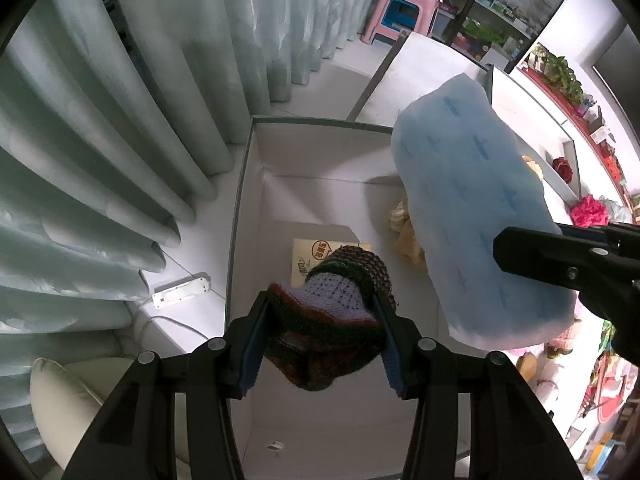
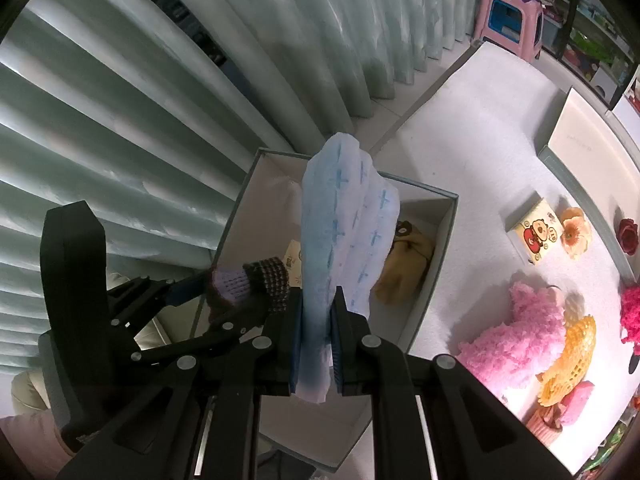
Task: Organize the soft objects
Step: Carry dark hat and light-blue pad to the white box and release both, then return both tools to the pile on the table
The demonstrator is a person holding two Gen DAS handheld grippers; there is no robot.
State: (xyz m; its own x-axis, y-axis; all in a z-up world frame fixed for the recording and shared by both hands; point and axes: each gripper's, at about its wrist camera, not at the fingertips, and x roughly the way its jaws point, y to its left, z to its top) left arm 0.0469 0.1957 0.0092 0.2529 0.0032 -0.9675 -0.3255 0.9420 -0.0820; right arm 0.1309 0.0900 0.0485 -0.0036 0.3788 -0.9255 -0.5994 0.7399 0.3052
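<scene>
Two grippers are in view, both pointing steeply down over one open grey-rimmed box [image 1: 240, 200] with a white interior, which stands beside a pale green curtain [image 1: 100, 140]. The left gripper [image 1: 320, 344] is clamped on one knitted item [image 1: 332, 320], dark striped with a lavender section, held above the box floor; in the right wrist view the same item [image 2: 248, 280] shows at the left gripper's tips. The right gripper [image 2: 316, 344] is clamped on one pale blue padded sheet [image 2: 344, 232] printed with darker blue crosses; the sheet stands upright between the pads and rises over the box. From the left wrist view this sheet [image 1: 480, 208] hangs above the right part of the box. Inside the box lie one yellowish soft item [image 2: 404, 268] against the right wall and one small printed card [image 1: 308, 256] on the floor. On the white table [image 2: 460, 140] to the right of the box lie one fluffy pink item [image 2: 516, 336], one orange mesh piece [image 2: 568, 360], one small yellow carton with a cartoon print [image 2: 532, 236], one orange flower [image 2: 576, 232], one dark red flower [image 2: 628, 236] and one magenta woolly item [image 2: 630, 308] at the frame edge. One pink stool [image 2: 512, 16] stands on the floor beyond the table.
</scene>
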